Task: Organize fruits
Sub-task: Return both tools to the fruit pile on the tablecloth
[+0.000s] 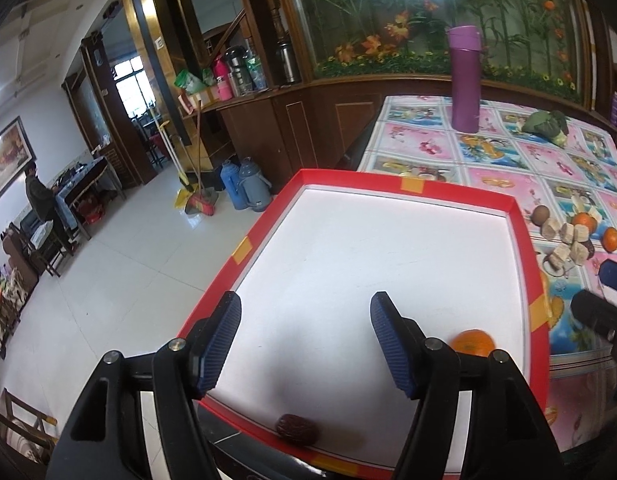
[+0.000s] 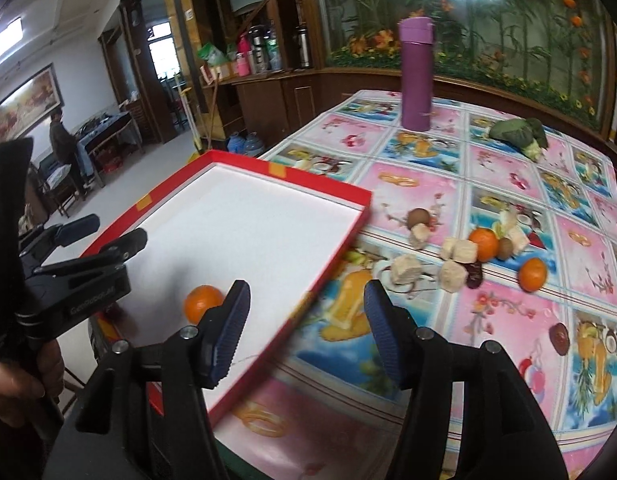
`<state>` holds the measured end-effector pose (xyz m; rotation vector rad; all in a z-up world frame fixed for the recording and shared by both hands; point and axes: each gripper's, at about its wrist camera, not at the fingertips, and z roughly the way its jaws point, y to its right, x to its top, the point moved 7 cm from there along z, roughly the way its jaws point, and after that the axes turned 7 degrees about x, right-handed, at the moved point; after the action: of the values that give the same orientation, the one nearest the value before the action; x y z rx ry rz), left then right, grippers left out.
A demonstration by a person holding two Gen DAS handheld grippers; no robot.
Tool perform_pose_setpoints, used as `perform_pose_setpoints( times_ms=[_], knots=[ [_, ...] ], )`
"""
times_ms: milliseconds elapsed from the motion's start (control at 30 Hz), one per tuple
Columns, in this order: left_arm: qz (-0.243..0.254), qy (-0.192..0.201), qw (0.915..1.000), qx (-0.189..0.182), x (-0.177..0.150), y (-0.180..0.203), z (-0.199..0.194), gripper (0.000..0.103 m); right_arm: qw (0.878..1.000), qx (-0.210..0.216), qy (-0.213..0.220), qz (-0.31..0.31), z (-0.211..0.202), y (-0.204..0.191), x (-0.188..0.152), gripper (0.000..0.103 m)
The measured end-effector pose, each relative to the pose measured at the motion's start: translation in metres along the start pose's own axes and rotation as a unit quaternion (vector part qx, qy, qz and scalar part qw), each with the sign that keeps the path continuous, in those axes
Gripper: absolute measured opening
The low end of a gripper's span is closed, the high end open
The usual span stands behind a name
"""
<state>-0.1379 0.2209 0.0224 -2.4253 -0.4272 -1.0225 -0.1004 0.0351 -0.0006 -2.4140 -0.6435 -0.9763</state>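
A red-rimmed tray (image 1: 408,191) (image 2: 320,188) with a white floor lies at the table's left edge. In it rest an orange (image 1: 473,342) (image 2: 202,302) and a dark red date (image 1: 297,429). My left gripper (image 1: 304,322) (image 2: 108,234) hovers open over the tray with nothing between its fingers. My right gripper (image 2: 306,304) is open and empty above the tray's near right rim. On the cloth to the right lie two oranges (image 2: 483,243) (image 2: 532,274) (image 1: 610,239), beige cubes (image 2: 462,251) (image 1: 568,234), brown round fruits (image 2: 419,216) (image 1: 541,214) and a loose date (image 2: 558,337).
A tall purple flask (image 1: 464,80) (image 2: 416,74) stands at the far side of the flowered tablecloth (image 2: 508,308), beside a green vegetable (image 1: 546,124) (image 2: 516,131). Left of the table the floor drops away, with thermoses (image 1: 248,186) and brooms. A person (image 1: 40,200) stands far off.
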Motion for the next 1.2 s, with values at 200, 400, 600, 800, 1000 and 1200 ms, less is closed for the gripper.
perform_pose_setpoints(
  times_ms=[200, 400, 600, 800, 1000, 1200],
  knots=[
    [0.015, 0.005, 0.9999, -0.004, 0.005, 0.017, -0.008, 0.067, 0.999, -0.011, 0.013, 0.038, -0.013, 0.033, 0.000, 0.061],
    [0.030, 0.012, 0.9995, -0.007, 0.011, 0.034, -0.014, 0.067, 0.997, -0.019, 0.021, 0.069, -0.023, 0.059, -0.003, 0.061],
    [0.042, 0.015, 0.9990, -0.009, 0.015, 0.047, -0.019, 0.067, 0.995, -0.021, 0.024, 0.092, -0.027, 0.080, -0.005, 0.061],
    [0.055, 0.014, 0.9984, -0.010, 0.017, 0.058, -0.020, 0.067, 0.994, -0.024, 0.028, 0.104, -0.031, 0.096, -0.006, 0.061],
    [0.069, 0.011, 0.9973, -0.019, 0.022, 0.075, -0.020, 0.067, 0.992, -0.039, 0.030, 0.113, -0.040, 0.117, -0.011, 0.061],
    [0.094, 0.007, 0.9939, -0.057, 0.024, 0.104, -0.023, 0.067, 0.989, -0.079, 0.016, 0.122, -0.053, 0.159, -0.027, 0.061]
  ],
)
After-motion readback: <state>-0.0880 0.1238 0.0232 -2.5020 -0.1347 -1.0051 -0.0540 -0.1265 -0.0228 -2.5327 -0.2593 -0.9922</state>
